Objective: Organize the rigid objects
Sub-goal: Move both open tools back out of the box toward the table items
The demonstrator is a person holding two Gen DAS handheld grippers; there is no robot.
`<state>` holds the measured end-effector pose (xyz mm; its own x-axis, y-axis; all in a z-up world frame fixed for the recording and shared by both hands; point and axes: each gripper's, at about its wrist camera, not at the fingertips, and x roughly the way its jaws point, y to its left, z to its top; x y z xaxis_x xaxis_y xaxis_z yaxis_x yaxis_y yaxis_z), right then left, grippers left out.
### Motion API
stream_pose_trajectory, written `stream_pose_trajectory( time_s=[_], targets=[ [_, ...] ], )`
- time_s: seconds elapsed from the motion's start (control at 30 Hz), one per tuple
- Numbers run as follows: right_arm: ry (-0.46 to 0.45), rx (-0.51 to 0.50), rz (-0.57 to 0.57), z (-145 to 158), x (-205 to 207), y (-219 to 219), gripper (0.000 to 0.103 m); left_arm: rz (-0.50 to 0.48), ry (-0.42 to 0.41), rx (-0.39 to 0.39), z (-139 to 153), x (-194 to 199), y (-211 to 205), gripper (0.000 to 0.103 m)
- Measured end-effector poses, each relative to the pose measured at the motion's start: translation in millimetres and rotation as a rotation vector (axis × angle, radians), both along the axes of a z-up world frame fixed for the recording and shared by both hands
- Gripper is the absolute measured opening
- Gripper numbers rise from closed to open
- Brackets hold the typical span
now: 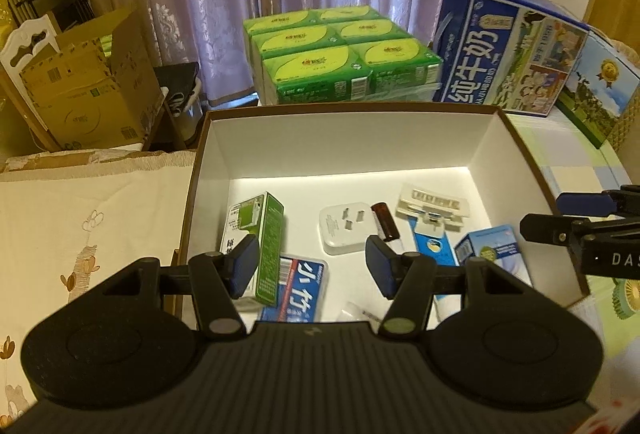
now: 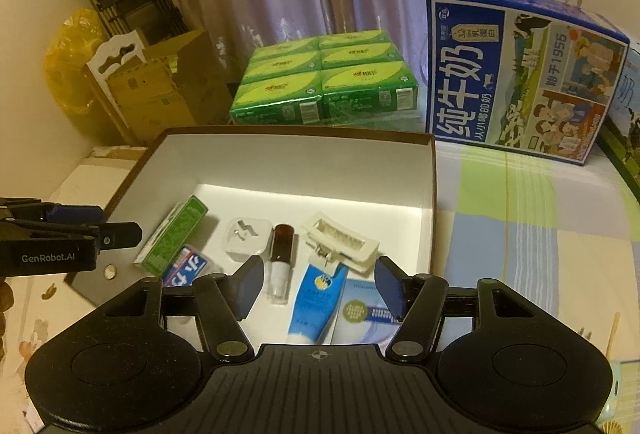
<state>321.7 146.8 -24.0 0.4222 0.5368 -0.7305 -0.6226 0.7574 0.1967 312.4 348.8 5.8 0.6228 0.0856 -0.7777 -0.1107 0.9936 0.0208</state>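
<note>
On the desk (image 2: pixel 520 218), under its checked cloth, a brown-rimmed box (image 2: pixel 433 193) with white walls holds all the small items. Behind it stand a blue milk carton case (image 2: pixel 516 73) printed 纯牛奶 and "1956", and a wrapped block of green tissue packs (image 2: pixel 324 81); their small print is too blurred to read.

Inside the box, going down in size: a green carton (image 1: pixel 268 246) at the left, tipped on its side with its long axis running away from the cameras; a pale blue carton (image 1: pixel 494 254) at the near right corner; a blue tube (image 2: pixel 316 302) lying lengthwise toward the near wall; a blue packet (image 1: pixel 300 282) with white characters, partly under the green carton; a cream hair clip (image 2: pixel 340 242) set on a slant; a white plug adapter (image 1: pixel 344 230) lying pins up; and a small brown vial (image 2: pixel 282 254) with a clear cap, pointing near to far.

Both tools hover above the near edge of the box. The left gripper (image 1: pixel 312 266) is spread wide with nothing between its pads, and its left finger (image 1: pixel 244 266) is just beside the green carton. The right gripper (image 2: pixel 320 286) is equally wide and empty, straddling the tube and the pale blue carton. "GenRobot.AI" reads on the left tool's side.

My judgement: the left tool is nearer the green carton and packet, the right nearer the tube, and each would close across an item's short width.
</note>
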Motion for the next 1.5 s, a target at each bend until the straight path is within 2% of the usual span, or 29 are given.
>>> stream_pose_trajectory(
  time_s=[0.27, 0.47, 0.93, 1.5],
  targets=[
    [-0.004, 0.028, 0.011, 11, -30, -29, 0.059, -0.011, -0.047, 0.0, 18, -41, -27, 0.055],
    [0.01, 0.038, 0.009, 14, -49, -52, 0.059, -0.016, -0.053, -0.031, 19, -69, -49, 0.055],
    [0.049, 0.029, -0.003, 9, -80, -105, 0.06, -0.042, -0.019, -0.032, 8, -110, -98, 0.055],
    [0.15, -0.02, -0.102, -15, -93, -196, 0.061, -0.164, 0.075, -0.071, -21, -127, -190, 0.055]
  ],
)
